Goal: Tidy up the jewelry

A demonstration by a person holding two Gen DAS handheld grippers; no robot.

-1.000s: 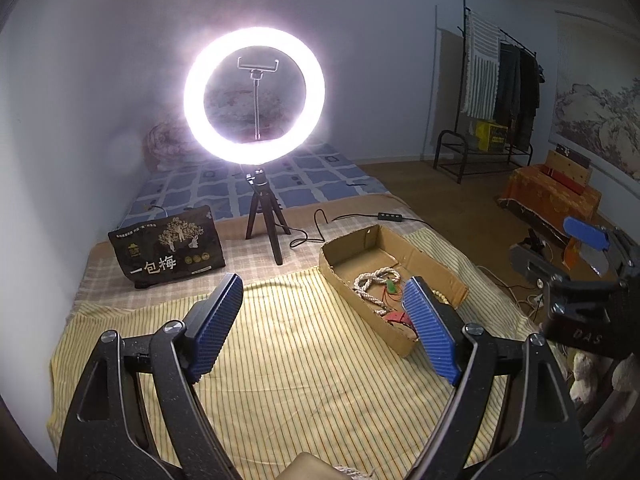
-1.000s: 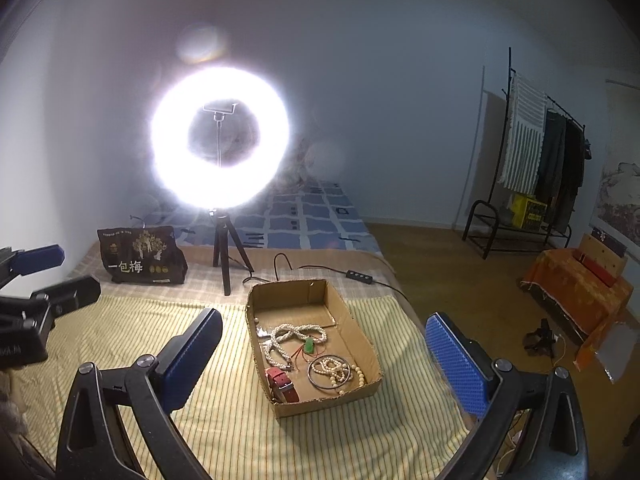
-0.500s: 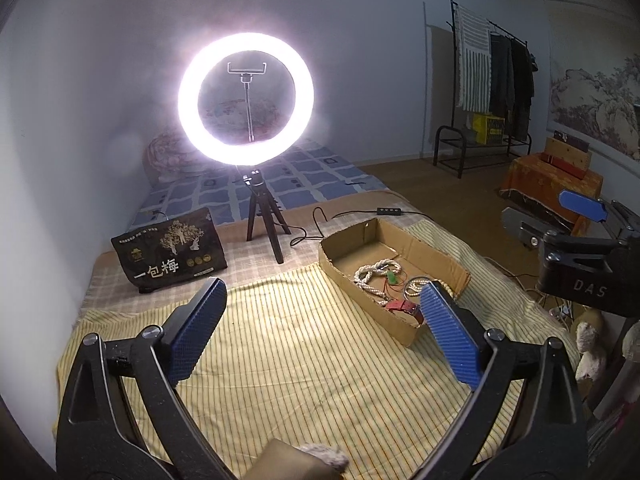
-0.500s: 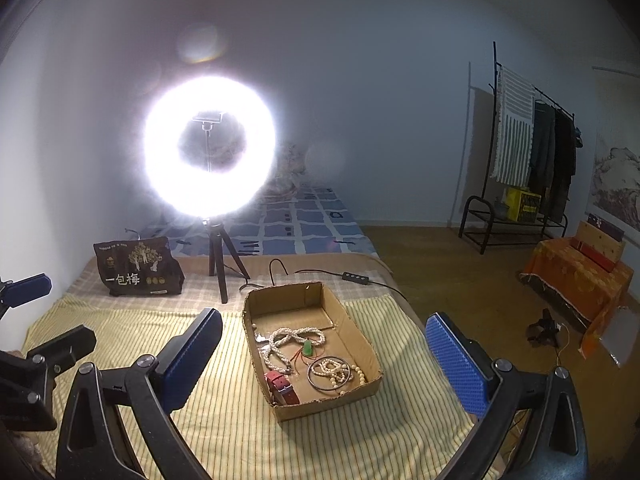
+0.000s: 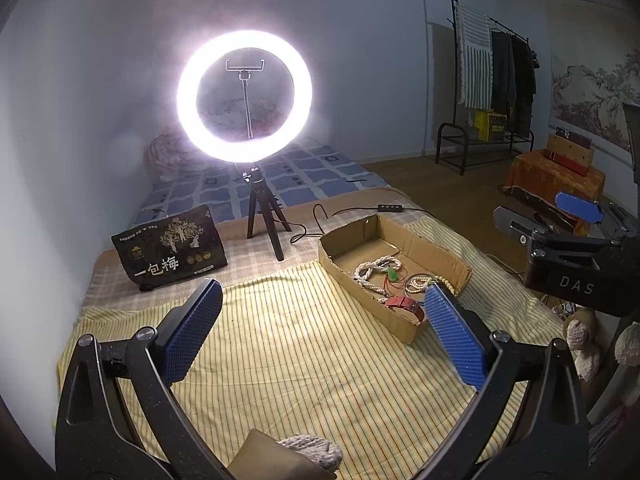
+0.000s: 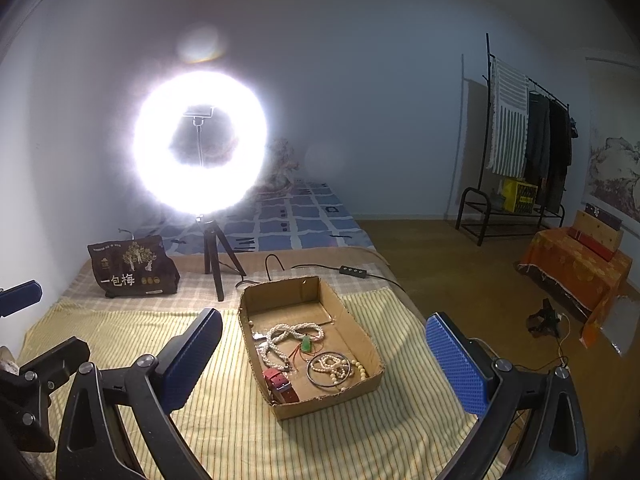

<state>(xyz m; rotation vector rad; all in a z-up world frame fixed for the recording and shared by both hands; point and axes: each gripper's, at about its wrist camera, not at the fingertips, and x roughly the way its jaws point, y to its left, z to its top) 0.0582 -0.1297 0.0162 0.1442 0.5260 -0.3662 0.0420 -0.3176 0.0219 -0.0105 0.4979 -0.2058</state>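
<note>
While both tools hang above the striped bedspread [image 6: 224,432], nothing has been picked up, so I judge the sorting not yet begun and this the approach. The left hand-held gripper [image 5: 320,332] has its blue pads spread wide with nothing between them; the right hand-held gripper [image 6: 324,360] is likewise wide apart and empty.

All the jewelry lies in an open cardboard box [image 6: 280,296] on the bed, right of centre in the left view and straight ahead in the right view. Its near half holds everything. A long white bead necklace [image 6: 294,334] is looped in the middle, with a small green pendant [image 6: 306,345] on a red cord beside it. Nearer and to the right, a dark bangle [image 6: 316,378] rings a smaller bead bracelet [image 6: 332,364]. At the near left corner sits a red strap [image 6: 280,384], perhaps a watch. The far half of the box is bare.

A ring light [image 5: 244,96] on a tripod and a dark snack bag [image 5: 172,250] stand farther back.

The right tool, already lined up with the box, seems best placed to reach first. The next move calls for lowering it into the box, over the near wall, and closing on one piece alone. The bangle and bracelet overlap, and the cord runs under the necklace, so strands could drag along.
</note>
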